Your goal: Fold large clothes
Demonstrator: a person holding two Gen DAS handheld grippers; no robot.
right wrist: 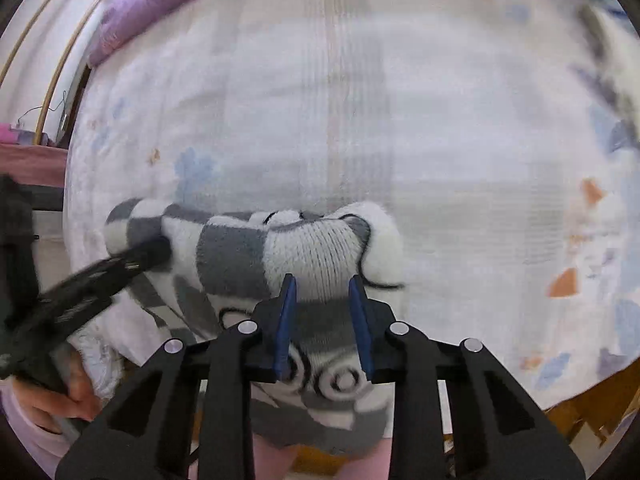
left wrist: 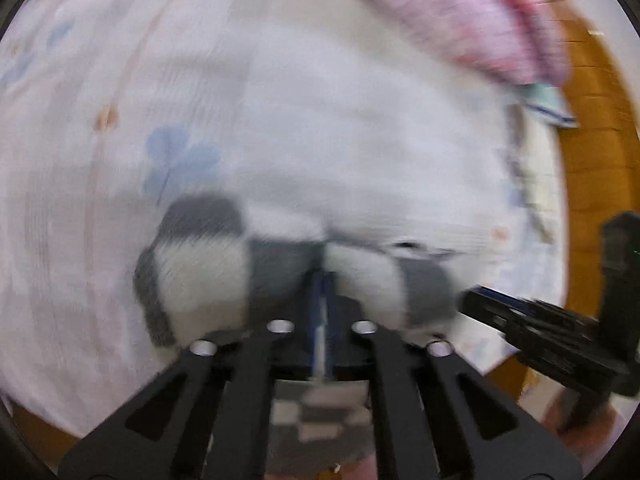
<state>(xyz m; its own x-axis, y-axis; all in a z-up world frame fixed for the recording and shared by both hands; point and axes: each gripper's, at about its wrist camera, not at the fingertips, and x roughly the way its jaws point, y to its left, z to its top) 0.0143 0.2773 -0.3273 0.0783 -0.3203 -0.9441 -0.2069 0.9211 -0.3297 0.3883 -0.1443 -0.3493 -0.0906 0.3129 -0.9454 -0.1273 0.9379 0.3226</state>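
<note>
A grey and white checked knitted garment (right wrist: 256,256) with black swirl marks hangs over the near edge of a bed; it also shows in the left wrist view (left wrist: 208,272). My left gripper (left wrist: 322,284) is shut on the garment's top fold. My right gripper (right wrist: 322,284) has its blue pads apart around a bunched white part of the garment. The left gripper (right wrist: 148,256) shows in the right wrist view, gripping the garment's left end. The right gripper (left wrist: 476,298) shows at the right of the left wrist view.
The bed sheet (right wrist: 400,120) is white with pale blue and orange prints. A pink and purple quilt (left wrist: 480,20) lies at the far side. Wooden floor (left wrist: 592,140) shows past the bed's right edge. A wall and cables (right wrist: 40,112) are at the left.
</note>
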